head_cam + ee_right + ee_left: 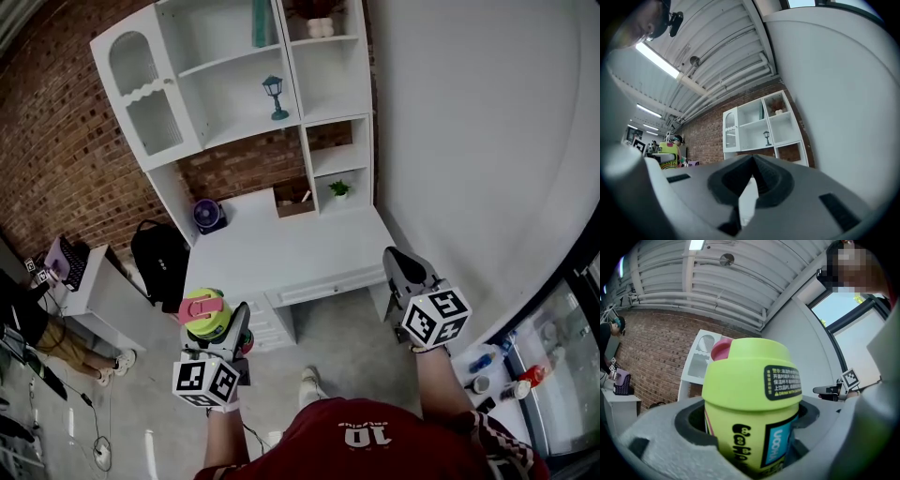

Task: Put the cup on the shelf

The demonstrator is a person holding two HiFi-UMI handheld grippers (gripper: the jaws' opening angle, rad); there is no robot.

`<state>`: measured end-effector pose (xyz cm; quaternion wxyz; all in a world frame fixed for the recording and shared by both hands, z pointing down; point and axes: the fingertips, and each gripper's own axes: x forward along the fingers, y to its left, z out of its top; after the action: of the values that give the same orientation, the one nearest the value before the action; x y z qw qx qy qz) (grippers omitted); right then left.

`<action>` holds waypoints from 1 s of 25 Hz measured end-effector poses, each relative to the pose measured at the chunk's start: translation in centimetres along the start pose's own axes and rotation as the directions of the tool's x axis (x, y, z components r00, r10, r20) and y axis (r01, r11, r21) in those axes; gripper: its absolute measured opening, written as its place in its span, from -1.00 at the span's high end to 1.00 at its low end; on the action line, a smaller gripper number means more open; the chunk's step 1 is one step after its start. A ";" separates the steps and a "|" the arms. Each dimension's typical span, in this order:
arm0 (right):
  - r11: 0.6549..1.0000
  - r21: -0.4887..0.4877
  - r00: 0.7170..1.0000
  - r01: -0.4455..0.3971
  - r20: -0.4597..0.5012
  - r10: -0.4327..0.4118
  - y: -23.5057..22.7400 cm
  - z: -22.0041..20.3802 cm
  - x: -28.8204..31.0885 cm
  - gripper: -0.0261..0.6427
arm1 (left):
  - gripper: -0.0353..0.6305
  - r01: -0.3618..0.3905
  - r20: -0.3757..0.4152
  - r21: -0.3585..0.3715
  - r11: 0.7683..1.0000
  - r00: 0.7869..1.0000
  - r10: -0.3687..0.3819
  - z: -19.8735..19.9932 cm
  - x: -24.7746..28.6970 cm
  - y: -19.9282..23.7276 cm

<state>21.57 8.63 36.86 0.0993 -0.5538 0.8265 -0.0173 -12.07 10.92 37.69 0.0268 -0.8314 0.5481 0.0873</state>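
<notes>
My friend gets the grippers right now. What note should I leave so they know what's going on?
Left gripper: shut on the green cup, held short of the desk.
Right gripper: jaws together, holding nothing.
Shelf: white, above the desk, ahead of both grippers.
Done: the cup is in the grip.
Left: carry it over and set it on the shelf.

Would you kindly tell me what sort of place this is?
Probably a study corner staged inside an industrial-style lab or workshop: a white desk with a shelf unit stands against a brick wall, under exposed ceiling pipes and strip lights.
</notes>
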 end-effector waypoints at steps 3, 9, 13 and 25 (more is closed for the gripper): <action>0.998 -0.058 1.000 -0.013 -0.025 0.012 0.1 -0.1 3.5 0.90 | -0.42 -0.025 0.011 -0.018 1.000 1.000 0.025 0.0 2.1 2.4; 0.985 -0.164 0.995 -0.062 -0.085 0.049 0.5 -1.6 10.6 0.90 | -0.42 -0.093 0.018 -0.032 0.995 0.995 0.093 -0.3 5.9 8.2; 0.983 -0.168 0.992 -0.073 -0.113 0.054 0.5 -2.7 15.3 0.90 | -0.42 -0.103 0.007 -0.023 0.994 0.995 0.103 -0.8 8.4 11.4; 0.991 -0.125 0.993 -0.045 -0.118 0.030 0.5 -3.3 27.6 0.90 | -0.42 -0.043 -0.006 -0.050 0.998 0.999 0.043 -1.2 17.5 20.7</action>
<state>10.36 -16.79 36.03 0.0161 -0.5413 0.8407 0.0053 -24.14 -13.36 36.82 0.0028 -0.8201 0.5635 0.0994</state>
